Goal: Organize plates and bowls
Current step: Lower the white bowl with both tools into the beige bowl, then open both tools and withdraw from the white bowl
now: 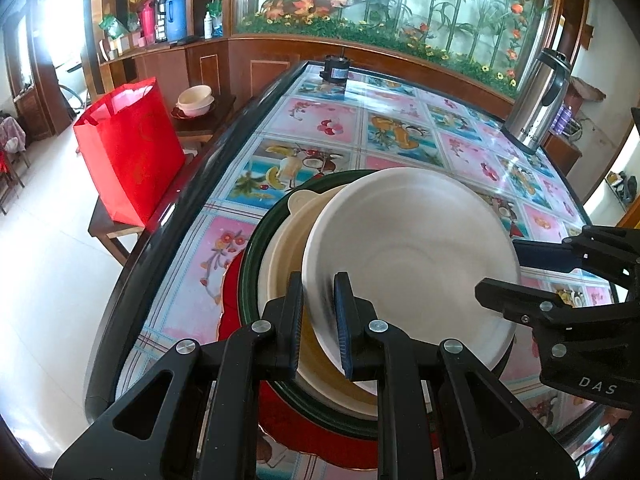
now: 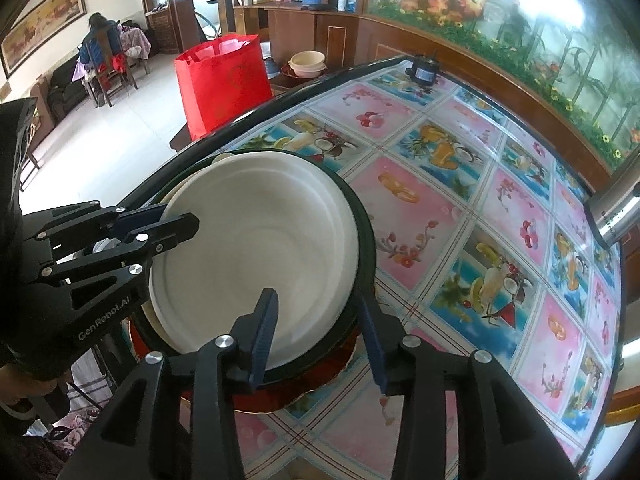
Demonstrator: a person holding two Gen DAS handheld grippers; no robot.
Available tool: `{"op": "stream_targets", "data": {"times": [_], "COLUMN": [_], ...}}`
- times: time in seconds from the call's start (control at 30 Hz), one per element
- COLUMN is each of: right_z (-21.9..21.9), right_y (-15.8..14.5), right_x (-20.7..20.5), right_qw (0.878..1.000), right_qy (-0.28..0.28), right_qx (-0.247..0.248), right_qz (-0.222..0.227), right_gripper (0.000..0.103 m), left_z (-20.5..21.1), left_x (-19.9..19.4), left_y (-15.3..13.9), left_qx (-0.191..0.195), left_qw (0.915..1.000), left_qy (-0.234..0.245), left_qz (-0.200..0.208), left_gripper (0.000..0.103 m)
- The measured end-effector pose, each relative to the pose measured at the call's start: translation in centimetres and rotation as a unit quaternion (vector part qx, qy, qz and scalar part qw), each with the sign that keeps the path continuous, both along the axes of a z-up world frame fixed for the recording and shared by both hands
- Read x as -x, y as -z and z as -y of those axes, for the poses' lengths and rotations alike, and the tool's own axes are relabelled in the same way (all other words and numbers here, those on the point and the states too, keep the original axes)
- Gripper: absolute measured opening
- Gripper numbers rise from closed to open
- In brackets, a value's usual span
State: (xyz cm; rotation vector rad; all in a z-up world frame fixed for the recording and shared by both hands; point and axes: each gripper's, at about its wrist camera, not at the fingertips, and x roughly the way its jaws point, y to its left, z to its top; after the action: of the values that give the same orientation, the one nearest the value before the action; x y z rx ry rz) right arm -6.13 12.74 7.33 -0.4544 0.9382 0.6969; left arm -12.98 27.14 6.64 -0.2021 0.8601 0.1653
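From the left wrist, the left gripper (image 1: pixel 318 316) is clenched on the near rim of the white bowl (image 1: pixel 412 256), tilted over a beige bowl (image 1: pixel 280 256) in a dark green dish (image 1: pixel 250 256) on the counter (image 1: pixel 400 128). From the right wrist, the right gripper (image 2: pixel 320 336) is spread, its fingers (image 2: pixel 266 324) straddling the bowl's rim without clamping.

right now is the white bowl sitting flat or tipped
Tipped: the white bowl leans in the left gripper, its rim pinched, above the beige bowl.

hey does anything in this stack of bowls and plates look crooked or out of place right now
Yes. The white bowl sits tilted and shifted off-center over the beige bowl beneath it, not nested flat. The left gripper pinches its rim; the right gripper straddles the opposite rim, open. Nothing looks spilled or broken.
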Motion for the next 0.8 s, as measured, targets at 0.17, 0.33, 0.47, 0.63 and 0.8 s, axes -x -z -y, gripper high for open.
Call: {"op": "stream_targets", "data": {"times": [0.17, 0.33, 0.47, 0.63, 0.8], "right_z": [0.6, 1.2, 1.6, 2.1, 2.6], "right_y": [0.0, -0.1, -0.2, 0.0, 0.0], "right_x": [-0.1, 0.0, 0.3, 0.7, 1.2], "right_qw": [1.0, 0.999, 0.998, 0.996, 0.994], "right_qy": [0.008, 0.017, 0.031, 0.045, 0.057], "right_qx": [-0.009, -0.03, -0.053, -0.08, -0.092], "right_qz": [-0.002, 0.0, 0.005, 0.01, 0.018], "right_gripper": [0.046, 0.056, 0.064, 0.074, 0.077], "left_z": [0.2, 0.2, 0.6, 1.2, 1.3], "left_x": [-0.1, 0.0, 0.2, 0.9, 1.7], "left_y": [0.1, 0.1, 0.0, -0.6, -1.3], "left_qx": [-0.01, -0.009, -0.005, -0.012, -0.038], "left_qw": [0.9999, 0.9999, 0.9999, 0.9994, 0.9985], "left_qy": [-0.004, -0.011, 0.001, 0.0, -0.01], "left_qz": [0.002, 0.006, 0.014, 0.031, 0.037], "left_gripper": [0.015, 0.017, 0.037, 0.046, 0.048]}}
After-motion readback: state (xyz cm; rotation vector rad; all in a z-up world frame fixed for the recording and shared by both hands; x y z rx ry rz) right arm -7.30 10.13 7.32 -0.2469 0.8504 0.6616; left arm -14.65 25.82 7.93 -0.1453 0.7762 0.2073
